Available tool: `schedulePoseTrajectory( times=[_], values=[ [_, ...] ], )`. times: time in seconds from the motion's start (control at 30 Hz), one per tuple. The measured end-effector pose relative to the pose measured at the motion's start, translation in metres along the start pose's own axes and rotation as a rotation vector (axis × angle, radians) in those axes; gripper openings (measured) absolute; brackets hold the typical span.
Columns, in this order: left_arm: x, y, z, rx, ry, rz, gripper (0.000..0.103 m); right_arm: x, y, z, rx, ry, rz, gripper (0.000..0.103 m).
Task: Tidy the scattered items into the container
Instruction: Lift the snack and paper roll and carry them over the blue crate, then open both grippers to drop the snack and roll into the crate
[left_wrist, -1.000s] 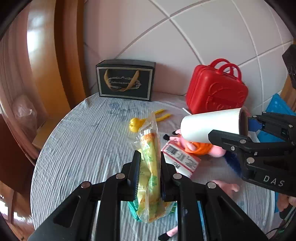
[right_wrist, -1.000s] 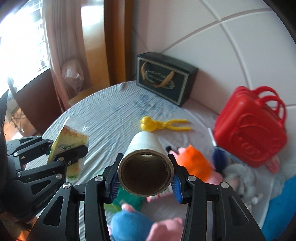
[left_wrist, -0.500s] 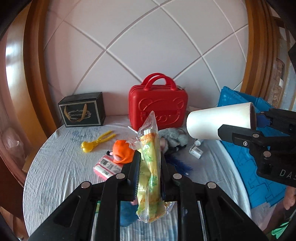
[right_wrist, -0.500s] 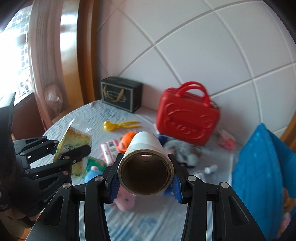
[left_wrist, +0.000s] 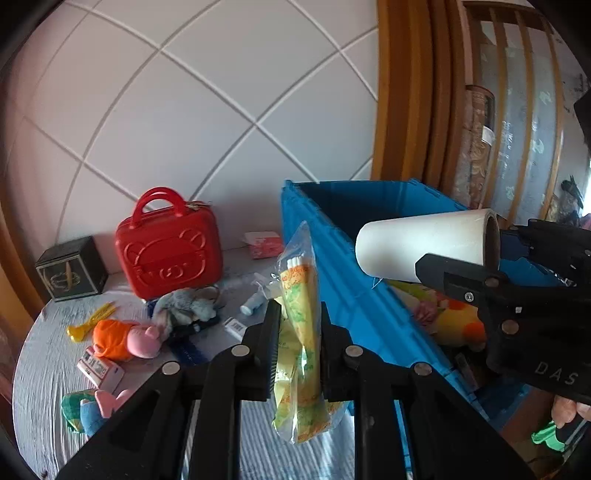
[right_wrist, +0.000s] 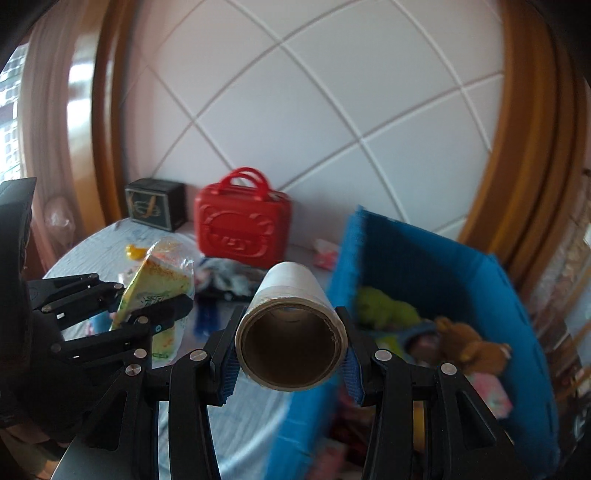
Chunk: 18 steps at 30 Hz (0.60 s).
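My left gripper (left_wrist: 297, 325) is shut on a yellow-green plastic packet (left_wrist: 301, 332), held upright above the table's near edge, just left of the blue crate (left_wrist: 354, 291). My right gripper (right_wrist: 290, 341) is shut on a white roll with a cardboard core (right_wrist: 291, 336); in the left wrist view that roll (left_wrist: 424, 245) hangs over the crate's open top. The crate (right_wrist: 443, 266) holds soft toys, among them a brown bear (right_wrist: 472, 347) and a yellow plush (left_wrist: 458, 325). The left gripper with its packet (right_wrist: 159, 291) shows at the left of the right wrist view.
On the round table (left_wrist: 55, 369) lie a red toy suitcase (left_wrist: 168, 247), a black box (left_wrist: 72, 269), a pink plush in orange (left_wrist: 122, 339), a grey plush (left_wrist: 188, 306), yellow tongs (left_wrist: 90, 321), a small carton (left_wrist: 99, 369), a little bottle (left_wrist: 253, 302) and a pink pack (left_wrist: 264, 243). Tiled wall behind.
Both grippers have swung right and upward from over the table's clutter to the blue crate, each keeping hold of its item. The crate's inside has come into view.
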<state>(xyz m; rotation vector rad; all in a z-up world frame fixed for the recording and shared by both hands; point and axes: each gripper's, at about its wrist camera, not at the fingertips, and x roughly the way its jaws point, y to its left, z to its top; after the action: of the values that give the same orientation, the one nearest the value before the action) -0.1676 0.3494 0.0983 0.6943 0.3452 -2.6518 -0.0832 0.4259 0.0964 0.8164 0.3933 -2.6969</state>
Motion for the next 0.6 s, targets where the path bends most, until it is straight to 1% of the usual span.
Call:
schedulePoseTrajectory(
  times=[0.17,0.23,0.3,0.37,0.47,0.53,0.57,0.6],
  values=[
    [0.02,-0.073,0.021,0.085,0.062,-0.088,0.017,-0.017,-0.069,-0.026,0.074,0.027,-0.097,0.045],
    [0.027,-0.099,0.028,0.114,0.1,-0.129,0.017,-0.023,-0.092,-0.037,0.113,0.038,-0.132,0.045],
    [0.041,-0.117,0.035,0.136,0.153,-0.148,0.017,-0.024,-0.113,-0.047,0.14,0.058,-0.16,0.045],
    [0.061,-0.133,0.04,0.143,0.254,-0.182,0.017,-0.021,-0.128,-0.057,0.156,0.091,-0.171,0.045],
    [0.091,-0.147,0.033,0.121,0.451,-0.25,0.017,-0.008,-0.146,-0.072,0.18,0.157,-0.16,0.045],
    [0.105,-0.156,0.026,0.125,0.552,-0.261,0.017,0.0,-0.154,-0.084,0.19,0.201,-0.133,0.045],
    [0.111,-0.16,0.022,0.136,0.583,-0.252,0.017,0.006,-0.157,-0.089,0.189,0.226,-0.116,0.045],
    [0.115,-0.164,0.019,0.152,0.597,-0.236,0.017,0.01,-0.16,-0.094,0.184,0.249,-0.104,0.045]
  ],
)
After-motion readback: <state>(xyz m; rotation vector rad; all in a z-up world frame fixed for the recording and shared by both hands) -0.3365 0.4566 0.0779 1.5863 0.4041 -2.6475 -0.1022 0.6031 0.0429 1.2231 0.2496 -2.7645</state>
